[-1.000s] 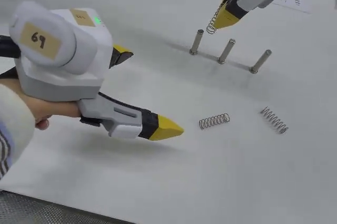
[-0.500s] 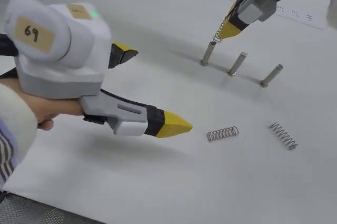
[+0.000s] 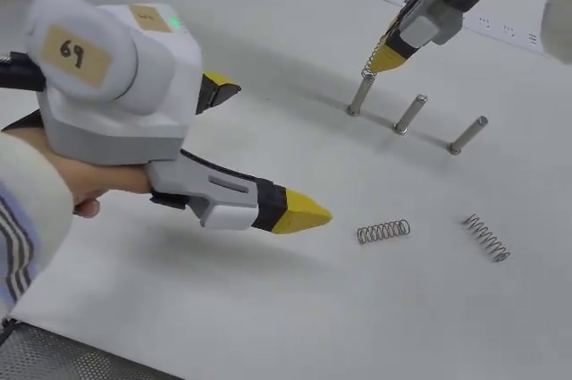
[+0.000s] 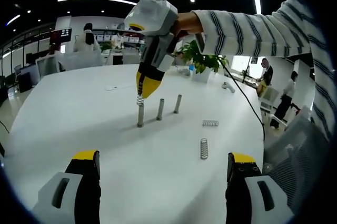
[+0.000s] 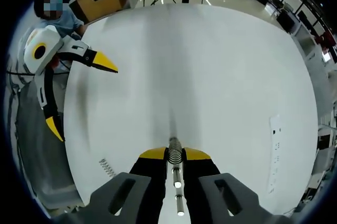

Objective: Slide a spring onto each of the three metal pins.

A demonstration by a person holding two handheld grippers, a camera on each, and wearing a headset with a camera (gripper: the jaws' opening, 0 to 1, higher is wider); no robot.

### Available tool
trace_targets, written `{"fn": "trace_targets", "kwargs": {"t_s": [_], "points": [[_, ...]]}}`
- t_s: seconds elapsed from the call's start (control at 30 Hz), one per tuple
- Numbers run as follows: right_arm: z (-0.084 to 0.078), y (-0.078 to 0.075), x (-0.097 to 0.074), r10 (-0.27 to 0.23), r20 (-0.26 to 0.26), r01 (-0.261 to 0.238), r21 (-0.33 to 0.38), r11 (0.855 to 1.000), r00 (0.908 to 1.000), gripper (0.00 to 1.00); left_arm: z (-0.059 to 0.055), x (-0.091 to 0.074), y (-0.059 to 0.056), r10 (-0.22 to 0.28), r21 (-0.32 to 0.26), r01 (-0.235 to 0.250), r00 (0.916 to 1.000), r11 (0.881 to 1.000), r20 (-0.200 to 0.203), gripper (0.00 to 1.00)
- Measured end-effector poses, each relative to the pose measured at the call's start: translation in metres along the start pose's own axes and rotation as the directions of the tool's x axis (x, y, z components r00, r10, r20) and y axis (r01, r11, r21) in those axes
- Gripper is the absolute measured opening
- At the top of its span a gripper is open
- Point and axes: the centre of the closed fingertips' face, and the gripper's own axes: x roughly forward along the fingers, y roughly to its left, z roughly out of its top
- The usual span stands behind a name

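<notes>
Right gripper point(image 3: 386, 58), fingers pinching a spring point(image 3: 368, 67), is holding it atop the end pin point(image 3: 359, 96); a tilt risks snagging. Left gripper point(image 4: 163, 156) is hanging, fingers spread.

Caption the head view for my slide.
Right tool holds a spring over the leftmost pin; two springs lie on the table.

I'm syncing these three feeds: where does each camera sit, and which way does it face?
Head view: on the headset, looking down at the bench; the left gripper, the hand holding it and a striped sleeve show.
Left gripper view: between its own open jaws, facing the three pins and the right gripper.
Right gripper view: looking down its jaws, shut on a spring over the pins.
Shared: head and left gripper views both show two loose springs.
</notes>
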Motion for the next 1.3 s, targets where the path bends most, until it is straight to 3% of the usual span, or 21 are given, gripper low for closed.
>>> {"fn": "trace_targets", "kwargs": {"t_s": [0.3, 0.63, 0.93, 1.07, 1.3], "points": [[-0.005, 0.003, 0.000, -0.008, -0.020, 0.007, -0.031, 0.999, 0.9998, 0.08, -0.002, 0.002, -0.003, -0.010, 0.005, 0.010, 0.9999, 1.000, -0.013, 0.98], [-0.008, 0.000, 0.018, 0.003, -0.034, -0.004, -0.022, 1.000, 0.9994, 0.08, 0.002, 0.001, -0.004, -0.017, -0.008, 0.017, 0.9998, 1.000, 0.003, 0.96], [-0.011, -0.001, 0.035, 0.009, -0.053, -0.011, -0.044, 0.999, 0.9986, 0.08, -0.004, 0.004, -0.006, -0.023, -0.004, 0.023, 0.9995, 1.000, -0.024, 0.97], [-0.010, -0.008, 0.041, 0.009, -0.056, -0.011, -0.049, 0.999, 0.9984, 0.08, 0.000, 0.004, -0.006, -0.027, -0.019, 0.026, 0.9996, 0.999, -0.009, 0.97], [-0.012, -0.005, 0.045, 0.014, -0.070, -0.018, -0.057, 0.998, 0.9974, 0.08, -0.001, 0.005, -0.009, -0.038, -0.008, 0.037, 0.9990, 0.999, -0.025, 0.97]]}}
